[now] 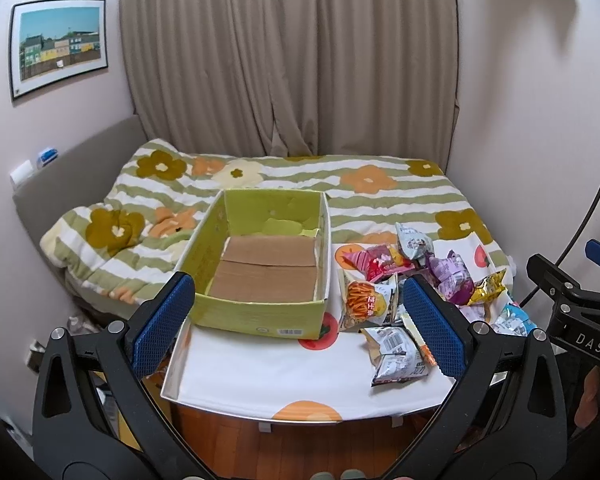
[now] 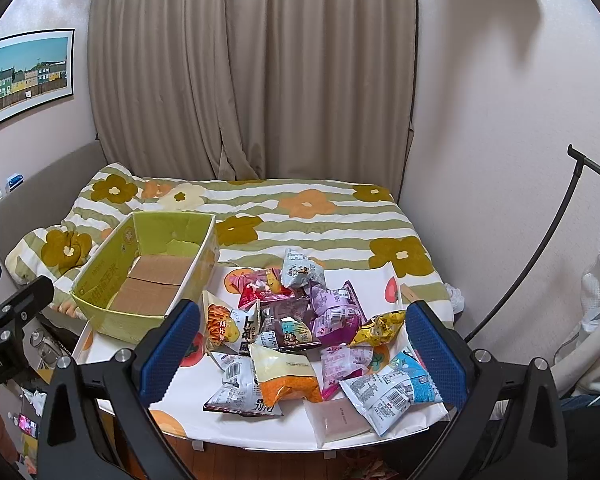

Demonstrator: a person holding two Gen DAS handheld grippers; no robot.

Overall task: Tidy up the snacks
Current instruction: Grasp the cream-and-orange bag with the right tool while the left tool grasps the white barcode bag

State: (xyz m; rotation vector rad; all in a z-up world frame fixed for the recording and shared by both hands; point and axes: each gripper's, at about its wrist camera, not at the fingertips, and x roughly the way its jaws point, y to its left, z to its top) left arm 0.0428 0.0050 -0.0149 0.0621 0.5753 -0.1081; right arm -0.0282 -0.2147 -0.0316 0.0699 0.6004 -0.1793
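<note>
An empty green cardboard box (image 1: 260,316) with a brown floor stands on the left of a white table (image 1: 260,376); it also shows in the right wrist view (image 2: 100,280). A pile of several snack bags (image 2: 300,332) lies to its right, also seen in the left wrist view (image 1: 404,288): an orange-stick bag (image 2: 224,324), purple bags (image 2: 336,308), an orange-and-cream bag (image 2: 286,376), a blue-white bag (image 2: 392,392). My left gripper (image 1: 296,328) is open and empty, before the box and pile. My right gripper (image 2: 300,352) is open and empty, hovering in front of the pile.
A bed with a green-striped flower quilt (image 2: 300,216) lies behind the table, with curtains (image 2: 252,72) beyond. A black lamp stand (image 2: 556,240) curves up at the right. A flat brown packet (image 2: 340,424) lies at the table's front edge. Wooden floor (image 1: 300,448) shows below.
</note>
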